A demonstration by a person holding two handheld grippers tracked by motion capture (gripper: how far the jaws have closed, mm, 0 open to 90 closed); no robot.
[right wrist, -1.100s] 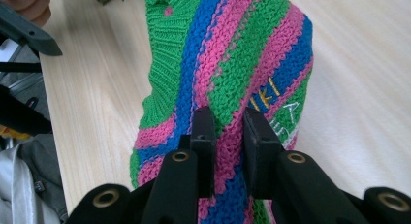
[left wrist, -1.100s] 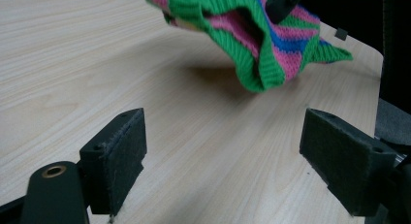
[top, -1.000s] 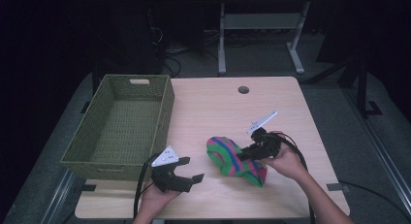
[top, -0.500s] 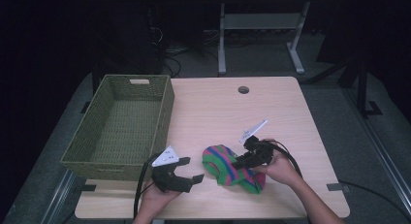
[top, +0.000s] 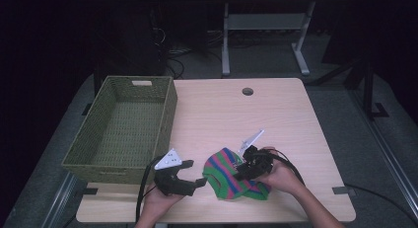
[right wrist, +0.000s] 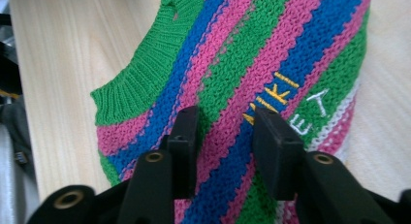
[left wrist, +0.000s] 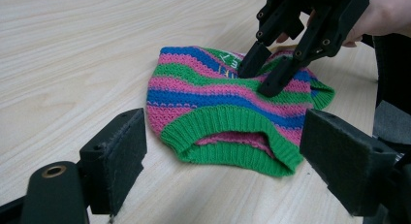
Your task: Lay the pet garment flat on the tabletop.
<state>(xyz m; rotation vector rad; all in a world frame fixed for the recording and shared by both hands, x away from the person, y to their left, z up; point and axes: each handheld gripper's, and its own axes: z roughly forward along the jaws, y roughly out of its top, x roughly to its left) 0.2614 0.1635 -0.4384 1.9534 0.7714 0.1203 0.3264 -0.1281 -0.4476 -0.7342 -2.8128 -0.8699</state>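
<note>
A striped knitted hat (top: 231,176), banded in pink, green and blue with a ribbed green cuff, lies flat on the wooden table (top: 236,114) near the person's edge, between the two grippers and well apart from the wicker basket (top: 125,127) that stands open at the left; the right gripper (top: 245,165) is down on the middle of the hat, and its jaws have just been opening, so that in the right gripper view they stand partly apart with a strip of knit between them and the fingertips (right wrist: 186,136) resting on the fabric beside the stitched yellow letters, not pinching it; the left gripper (top: 197,182) waits just beside the hat's cuff, jaws spread wide and holding nothing, the open mouth of the hat facing it in the left gripper view; the step in hand looks like letting go or re-gripping the hat once it is laid on the table, with the likely aim of getting it into the basket; the next move would call for one gripper to close on a good fold of knit, probably the thick cuff, since a flat layer may slip out of the pads, then a lift high enough to clear the basket's wall.
</note>
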